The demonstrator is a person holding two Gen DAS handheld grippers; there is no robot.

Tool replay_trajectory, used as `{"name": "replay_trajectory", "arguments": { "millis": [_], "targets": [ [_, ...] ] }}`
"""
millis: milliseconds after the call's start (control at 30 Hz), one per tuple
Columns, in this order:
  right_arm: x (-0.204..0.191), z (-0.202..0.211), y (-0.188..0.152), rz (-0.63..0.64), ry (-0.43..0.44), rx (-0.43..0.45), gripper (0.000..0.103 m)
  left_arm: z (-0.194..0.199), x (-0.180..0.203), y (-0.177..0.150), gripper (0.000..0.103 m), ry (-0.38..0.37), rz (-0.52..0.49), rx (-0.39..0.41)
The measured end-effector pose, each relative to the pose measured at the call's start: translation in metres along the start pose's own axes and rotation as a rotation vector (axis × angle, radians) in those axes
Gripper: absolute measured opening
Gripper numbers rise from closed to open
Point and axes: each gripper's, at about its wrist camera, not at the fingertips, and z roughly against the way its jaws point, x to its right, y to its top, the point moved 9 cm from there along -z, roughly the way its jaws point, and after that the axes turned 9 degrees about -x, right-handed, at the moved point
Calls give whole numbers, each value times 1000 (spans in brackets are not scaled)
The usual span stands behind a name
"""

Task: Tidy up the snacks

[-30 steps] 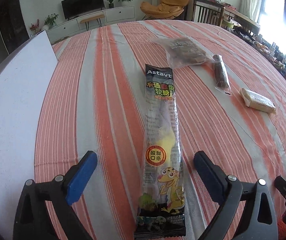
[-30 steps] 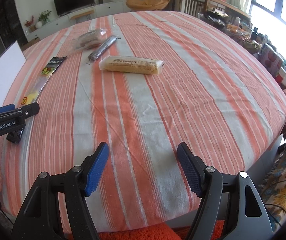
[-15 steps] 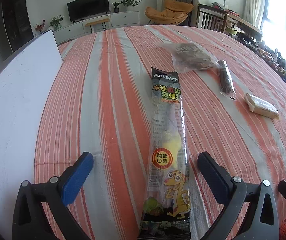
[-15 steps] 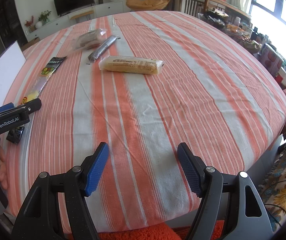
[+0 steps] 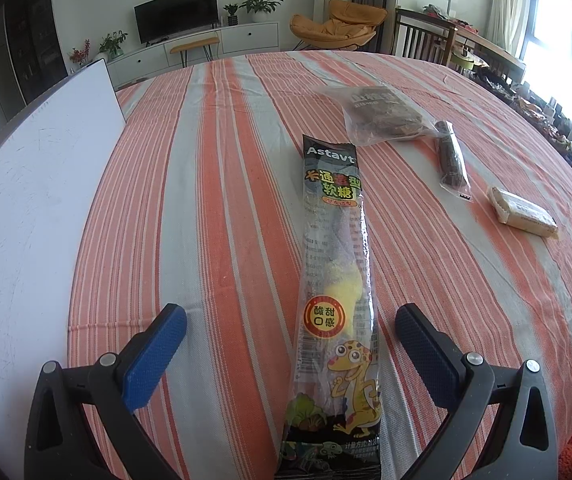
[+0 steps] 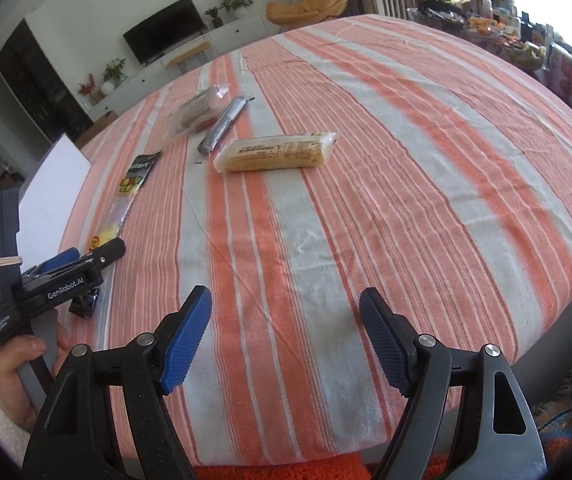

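Observation:
A long gummy candy packet (image 5: 336, 292) with a yellow gecko lies lengthwise on the striped tablecloth (image 5: 214, 208). My left gripper (image 5: 291, 322) is open, its fingers on either side of the packet's near end, not touching it. Farther right lie a clear bag of dark snacks (image 5: 382, 120), a thin dark stick snack (image 5: 451, 156) and a pale yellow wrapped bar (image 5: 522, 212). My right gripper (image 6: 286, 312) is open and empty over bare cloth near the table's front edge. In the right wrist view the bar (image 6: 276, 153) lies ahead, and the left gripper (image 6: 80, 258) is at the left.
A white board (image 5: 26, 200) lies along the table's left side. The table edge drops off close at the right (image 6: 558, 312). Beyond the table are a TV cabinet (image 5: 206, 46), an orange chair (image 5: 338, 26) and a cluttered side table (image 6: 498, 36).
The left gripper has tilted up and drawn back slightly, so the packet sits farther between its fingers' view. The right gripper has tilted and shifted, its view now rotated toward the snacks.

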Motion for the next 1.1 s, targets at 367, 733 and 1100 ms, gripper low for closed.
{"name": "replay_trajectory", "arguments": {
  "millis": [367,733,1100],
  "targets": [
    [-44,-49,85,531,-132,-130,79,0,0,0,103,-1,0,1],
    [-19,-68,93,266,-109,-176,32,0,0,0,103,-1,0,1],
    [-26,-37,34,12,-149,-127,33,-1,0,0,103,-2,0,1]
  ]
}}
